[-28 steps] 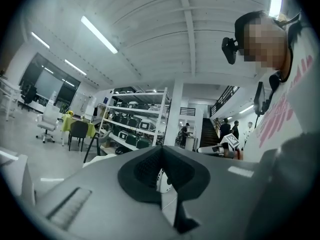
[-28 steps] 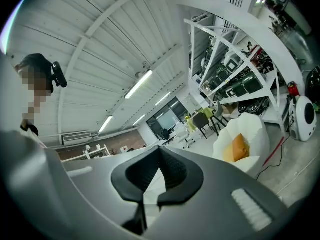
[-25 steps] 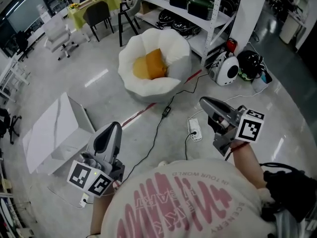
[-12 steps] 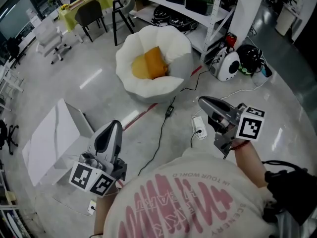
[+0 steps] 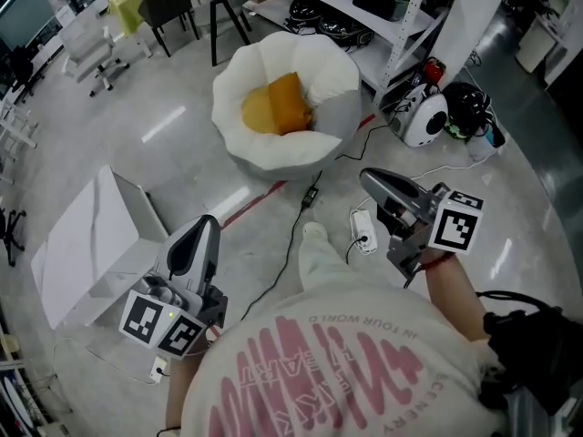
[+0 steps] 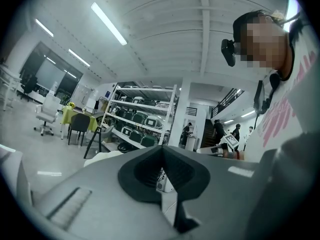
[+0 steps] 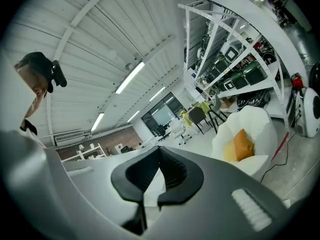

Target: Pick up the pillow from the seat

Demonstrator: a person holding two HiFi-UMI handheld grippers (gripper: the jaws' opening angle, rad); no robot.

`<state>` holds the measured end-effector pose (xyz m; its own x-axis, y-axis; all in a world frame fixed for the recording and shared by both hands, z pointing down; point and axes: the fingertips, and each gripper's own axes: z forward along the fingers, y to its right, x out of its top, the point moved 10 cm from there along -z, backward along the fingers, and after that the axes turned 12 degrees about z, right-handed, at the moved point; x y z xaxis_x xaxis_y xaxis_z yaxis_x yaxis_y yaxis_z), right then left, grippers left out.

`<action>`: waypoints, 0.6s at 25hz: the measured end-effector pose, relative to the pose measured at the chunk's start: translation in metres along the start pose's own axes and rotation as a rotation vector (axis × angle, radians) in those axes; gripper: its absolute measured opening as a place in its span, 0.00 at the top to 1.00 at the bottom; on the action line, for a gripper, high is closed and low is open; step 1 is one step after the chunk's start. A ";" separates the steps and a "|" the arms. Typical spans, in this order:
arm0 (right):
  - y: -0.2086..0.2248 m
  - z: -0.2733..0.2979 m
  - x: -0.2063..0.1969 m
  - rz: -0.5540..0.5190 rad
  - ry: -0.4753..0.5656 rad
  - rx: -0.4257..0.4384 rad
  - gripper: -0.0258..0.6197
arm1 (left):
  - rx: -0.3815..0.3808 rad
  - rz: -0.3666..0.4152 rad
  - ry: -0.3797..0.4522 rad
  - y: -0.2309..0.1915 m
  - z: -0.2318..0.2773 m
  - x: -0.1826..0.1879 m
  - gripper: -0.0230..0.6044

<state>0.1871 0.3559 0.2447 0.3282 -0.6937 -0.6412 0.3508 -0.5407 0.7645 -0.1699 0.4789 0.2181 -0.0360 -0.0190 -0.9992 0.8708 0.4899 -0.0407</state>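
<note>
An orange pillow (image 5: 276, 109) lies in the hollow of a white, petal-shaped seat (image 5: 319, 76) on the floor ahead of me; the right gripper view shows the same pillow (image 7: 241, 144) in the seat (image 7: 257, 129). My left gripper (image 5: 206, 228) is held low at the left, shut and empty, well short of the seat. My right gripper (image 5: 368, 182) is at the right, shut and empty too, its tip pointing toward the seat from about a step away. In each gripper view the jaws meet with nothing between them.
A white box (image 5: 86, 244) stands on the floor at the left. A black cable (image 5: 291, 235) and a white power strip (image 5: 364, 239) lie between me and the seat. Metal shelving (image 5: 401, 7) with helmets (image 5: 428, 121) beneath stands behind the seat; chairs (image 5: 173, 7) sit farther back left.
I have stepped forward: a pale shoe and trouser leg now show between the grippers, and the seat sits a little nearer. Both grippers stay shut.
</note>
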 end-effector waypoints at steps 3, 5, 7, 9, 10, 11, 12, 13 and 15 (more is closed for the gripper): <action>0.011 0.021 0.012 0.003 -0.003 0.030 0.95 | 0.014 0.011 -0.001 -0.011 0.012 0.001 0.94; 0.019 0.036 0.022 -0.001 -0.011 0.048 0.95 | 0.017 0.018 -0.002 -0.019 0.023 0.002 0.94; 0.029 0.050 0.033 -0.003 -0.021 0.060 0.95 | 0.025 0.023 -0.001 -0.028 0.036 0.001 0.94; 0.040 0.063 0.044 0.000 -0.034 0.065 0.95 | 0.037 0.017 0.005 -0.038 0.050 0.000 0.94; 0.045 0.070 0.051 0.000 -0.039 0.067 0.95 | 0.042 0.012 0.008 -0.043 0.058 0.000 0.94; 0.049 0.076 0.059 -0.002 -0.044 0.071 0.95 | 0.043 0.009 0.009 -0.047 0.066 0.001 0.94; 0.054 0.081 0.068 -0.008 -0.047 0.074 0.95 | 0.043 0.008 0.009 -0.051 0.075 0.002 0.94; 0.059 0.086 0.078 -0.015 -0.049 0.077 0.95 | 0.042 0.009 0.007 -0.056 0.086 0.003 0.94; 0.072 0.096 0.099 -0.025 -0.053 0.077 0.95 | 0.050 0.011 0.008 -0.065 0.107 0.006 0.94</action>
<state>0.1609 0.2028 0.2423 0.2724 -0.7023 -0.6576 0.2894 -0.5920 0.7522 -0.1745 0.3541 0.2149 -0.0297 -0.0064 -0.9995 0.8947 0.4458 -0.0294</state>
